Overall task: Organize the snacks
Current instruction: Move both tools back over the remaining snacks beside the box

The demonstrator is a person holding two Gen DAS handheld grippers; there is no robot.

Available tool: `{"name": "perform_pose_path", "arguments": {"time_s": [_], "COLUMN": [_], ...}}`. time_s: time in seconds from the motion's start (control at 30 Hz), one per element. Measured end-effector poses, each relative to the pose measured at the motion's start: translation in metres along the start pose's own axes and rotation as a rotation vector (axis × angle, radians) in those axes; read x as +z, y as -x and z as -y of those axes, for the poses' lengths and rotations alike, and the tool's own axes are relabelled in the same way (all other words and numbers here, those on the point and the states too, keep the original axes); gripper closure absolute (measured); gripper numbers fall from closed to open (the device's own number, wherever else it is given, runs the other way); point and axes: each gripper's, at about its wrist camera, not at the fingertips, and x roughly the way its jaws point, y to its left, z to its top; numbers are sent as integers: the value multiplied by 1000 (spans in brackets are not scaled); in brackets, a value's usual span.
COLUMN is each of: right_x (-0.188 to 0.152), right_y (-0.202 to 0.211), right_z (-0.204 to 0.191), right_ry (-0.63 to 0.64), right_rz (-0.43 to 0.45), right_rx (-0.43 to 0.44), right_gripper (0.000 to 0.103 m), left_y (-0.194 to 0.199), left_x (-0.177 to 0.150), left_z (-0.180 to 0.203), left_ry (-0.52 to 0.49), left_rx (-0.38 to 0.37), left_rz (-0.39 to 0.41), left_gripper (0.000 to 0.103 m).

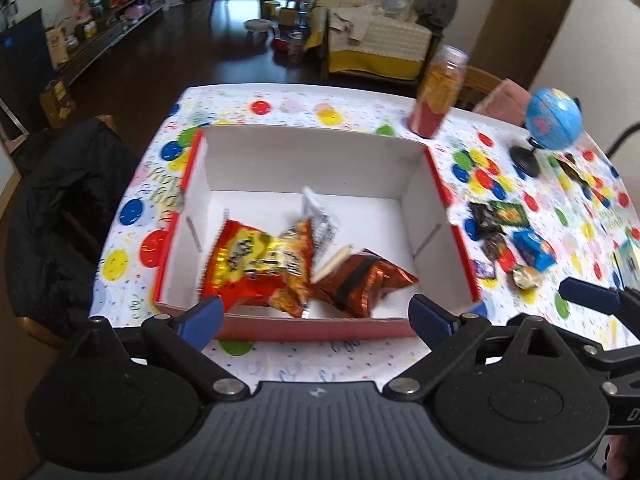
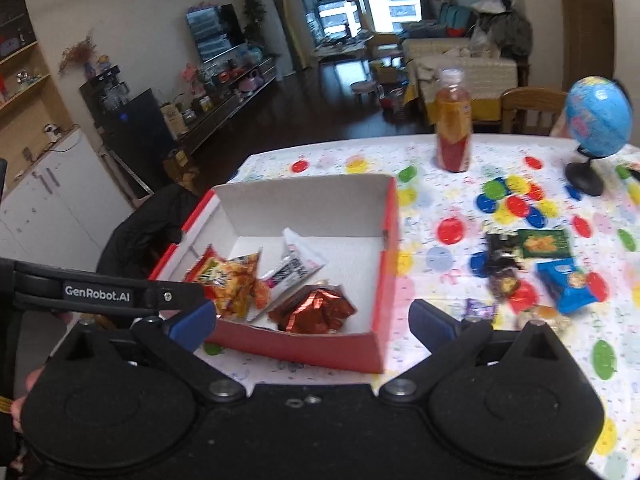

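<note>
A red cardboard box with a white inside (image 1: 316,160) (image 2: 384,264) stands on the dotted tablecloth. In it lie a red-yellow snack bag (image 1: 248,264) (image 2: 228,280), a brown foil bag (image 1: 360,280) (image 2: 312,310) and a white wrapper (image 1: 320,216) (image 2: 296,260). Several small snack packets lie right of the box: a green one (image 1: 510,213) (image 2: 544,243), a blue one (image 1: 534,250) (image 2: 564,284), dark ones (image 1: 486,222) (image 2: 500,256). My left gripper (image 1: 316,318) is open and empty above the box's near wall. My right gripper (image 2: 312,322) is open and empty over the box's near right corner.
An orange-red drink bottle (image 1: 438,92) (image 2: 454,120) stands behind the box. A blue globe on a black stand (image 1: 552,120) (image 2: 598,120) is at the far right. A chair with a black jacket (image 1: 60,208) is left of the table.
</note>
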Motion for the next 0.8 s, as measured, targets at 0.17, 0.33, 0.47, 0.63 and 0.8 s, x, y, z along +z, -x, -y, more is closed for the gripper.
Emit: {"name": "perform_pose_path", "arguments": {"time_s": [0.17, 0.33, 0.47, 0.63, 0.8], "right_x": [-9, -16, -20, -26, -27], "right_y": [17, 31, 39, 46, 47], "right_z": [9, 26, 55, 98, 144], "right_ry": [-3, -4, -35, -74, -86], "right_rz": [34, 72, 74, 41, -1], "right_rx": [-56, -117, -166, -219, -258], "right_gripper": [0, 1, 1, 3, 7], "left_y": [2, 0, -7, -17, -34], "left_x": [-3, -3, -3, -2, 1], "left_z": [23, 52, 79, 119, 160], "left_ry": [-64, -118, -149, -182, -197], "left_rx": [-25, -40, -48, -58, -67], "left_rz": [4, 15, 25, 25, 14], "left_gripper": [4, 4, 4, 4, 4]}}
